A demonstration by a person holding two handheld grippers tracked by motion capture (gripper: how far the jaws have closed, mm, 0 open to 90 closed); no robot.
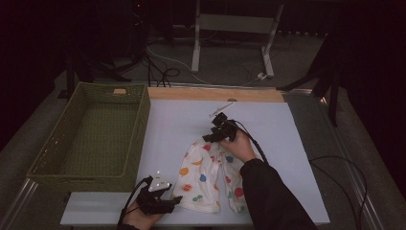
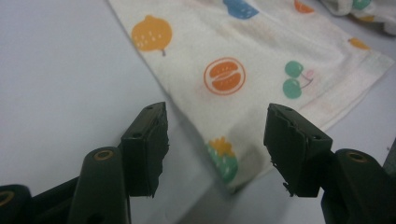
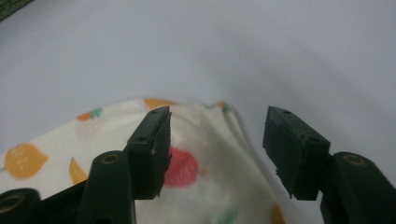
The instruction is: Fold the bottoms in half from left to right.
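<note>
One small garment [image 1: 209, 176] – white cloth printed with coloured fruits – lies flat on the pale table top [image 1: 268, 129], in its near half and a little toward the middle. It looks like a pair of child's trousers, with two legs running toward the person. Its long axis goes from the far end, where the cloth narrows, to the near edge of the table, leaning slightly to the right as it comes closer.

The coming move, as I judge it, turns on the two ends of this axis. The right gripper [image 1: 216, 133] stands at the far, narrow end; in the right gripper view its jaws are apart and empty, with the top edge of the cloth [image 3: 196, 140] just under and between them, not pinched. The left gripper [image 1: 173, 201] is at the near left corner; in the left gripper view the jaws are also apart, holding nothing, and the corner of the hem [image 2: 233, 172] lies on the table between and just in front of them. So each hand is nearer to its own end, and neither has taken the cloth yet.

By count: one garment, two grippers, one green woven basket [image 1: 139, 139] – it stands at the left of the table, just beside the garment's side, and nothing can be seen inside it.
</note>
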